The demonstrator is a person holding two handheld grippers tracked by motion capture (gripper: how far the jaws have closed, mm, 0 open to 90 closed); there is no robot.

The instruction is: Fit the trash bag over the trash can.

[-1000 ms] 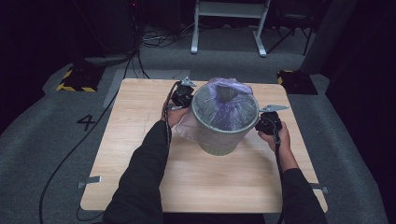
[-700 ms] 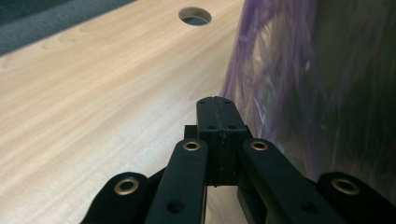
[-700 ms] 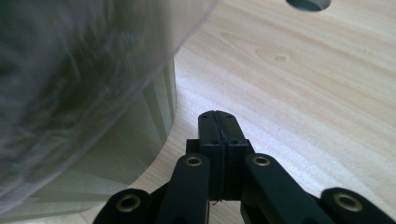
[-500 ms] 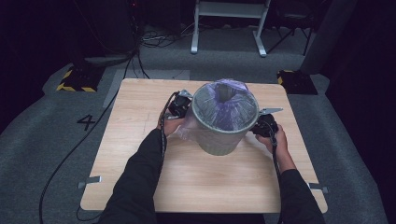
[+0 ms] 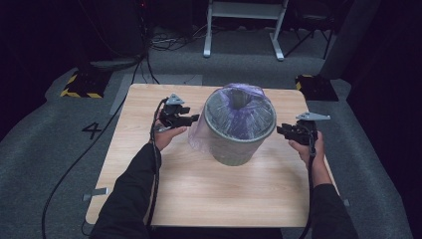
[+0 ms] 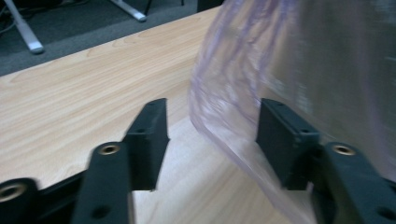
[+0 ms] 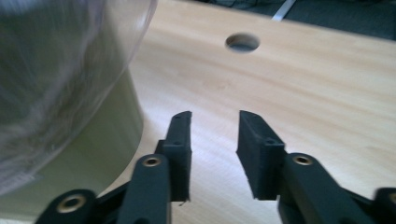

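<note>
Standing upright on the table (image 5: 149,199), grey bin (image 5: 234,147) lined with translucent purple bag (image 5: 244,99)

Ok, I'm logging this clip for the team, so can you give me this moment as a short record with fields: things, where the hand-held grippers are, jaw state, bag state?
bin: grey bin upright near the middle of the wooden table
bag: purple plastic bag lining the bin, folded over its rim
left hand-held gripper: beside the bin, jaws have just been opening, loose bag plastic in front of one jaw, not pinched
right hand-held gripper: beside the bin, jaws have just been opening, nothing between them
table detail: round hole in the tabletop
</note>
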